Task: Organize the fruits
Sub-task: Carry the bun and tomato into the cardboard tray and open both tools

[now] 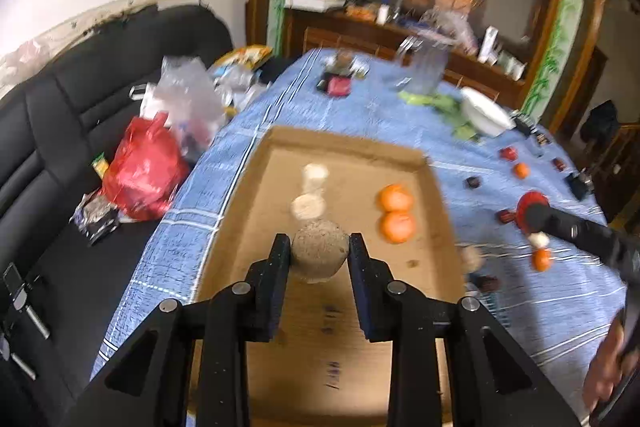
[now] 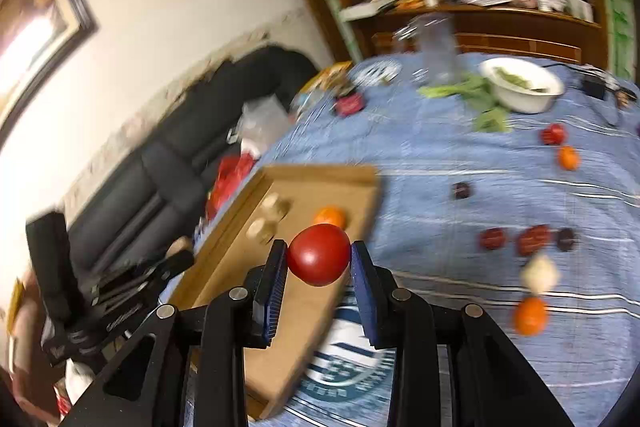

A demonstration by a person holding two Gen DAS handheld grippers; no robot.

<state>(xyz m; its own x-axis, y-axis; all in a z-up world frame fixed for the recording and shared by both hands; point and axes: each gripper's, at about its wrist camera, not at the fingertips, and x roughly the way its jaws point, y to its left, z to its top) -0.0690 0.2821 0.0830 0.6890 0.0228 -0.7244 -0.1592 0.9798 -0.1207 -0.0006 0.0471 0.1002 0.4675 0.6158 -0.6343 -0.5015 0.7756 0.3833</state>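
My left claw point(image 1: 319, 251) pinches a pale tan fruit point(image 1: 319, 254) between its pads, held above the cardboard tray point(image 1: 256, 163) on the blue tabletop point(image 1: 360, 111). Inside the tray, two more pale fruits point(image 1: 307, 206) lie in a line ahead of the held one, and two oranges point(image 1: 395, 213) sit touching each other to their right. My right claw point(image 2: 319, 259) pinches a red tomato point(image 2: 319, 259), held over the tray's right edge. Loose on the cloth to the right of the tray lie dark red fruits point(image 2: 532, 239), a pale fruit point(image 2: 539, 274) and an orange point(image 2: 530, 315). A white bowl point(image 2: 522, 86) stands near the far edge.
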